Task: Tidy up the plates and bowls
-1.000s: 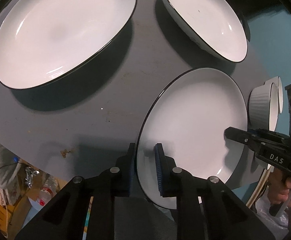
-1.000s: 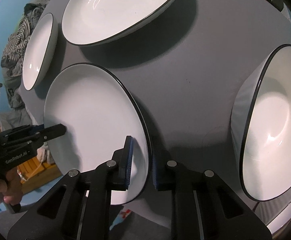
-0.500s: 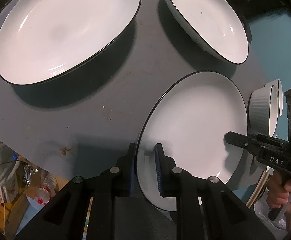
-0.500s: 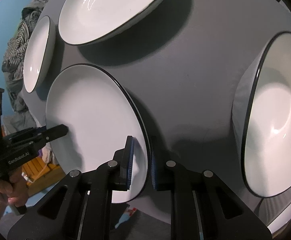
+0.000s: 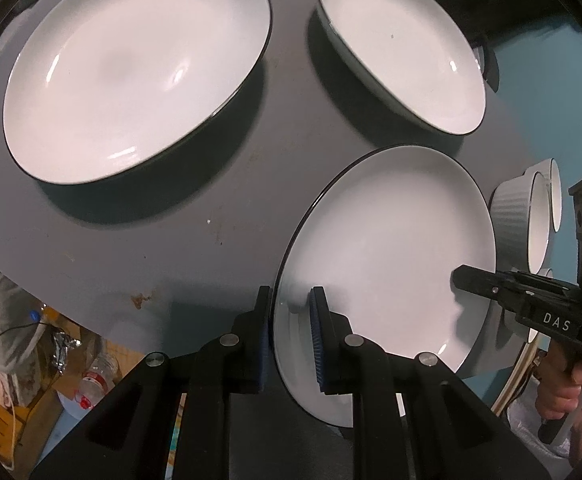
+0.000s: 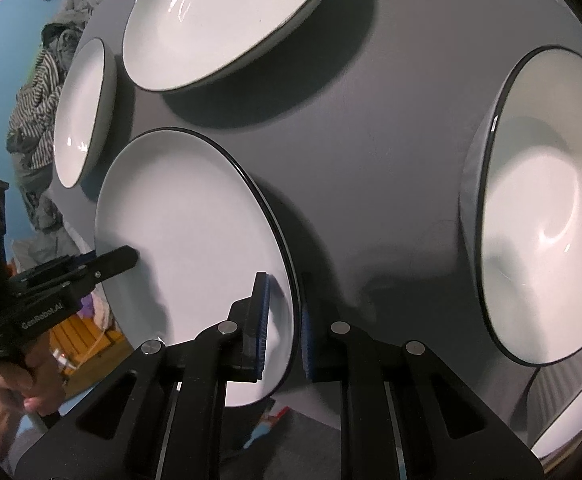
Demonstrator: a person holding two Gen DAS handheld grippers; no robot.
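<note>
We hold one flat white plate [image 5: 387,240] with a thin black rim between our two grippers, lifted at the near edge of the grey table [image 5: 171,240]. Our left gripper [image 5: 289,336] is nearly closed, its blue pads pinching the plate's near rim, one pad under the edge and one on the white face. Our right gripper [image 6: 281,336] is narrowed the same way and clamps the rim on the opposite side; its pads sit on either face of the plate.

From the left wrist view we see the right gripper's black body across the plate, with the letters "DAS" [image 5: 556,317] printed in white on it, and a hand [image 5: 567,396] wrapped around its handle. From the right wrist view the other tool reads "GenRobot.AI" [image 6: 42,317] along its side.

On the table behind the plate rest a large white bowl [image 5: 131,72] and a smaller bowl [image 5: 403,48], both black-rimmed and well apart from the held plate. A deep bowl [image 6: 543,208] stands to the right in the right wrist view. Ribbed white cups [image 5: 523,216] sit just beyond the plate's far edge. Striped clothing [image 6: 39,100] lies heaped past the table.
</note>
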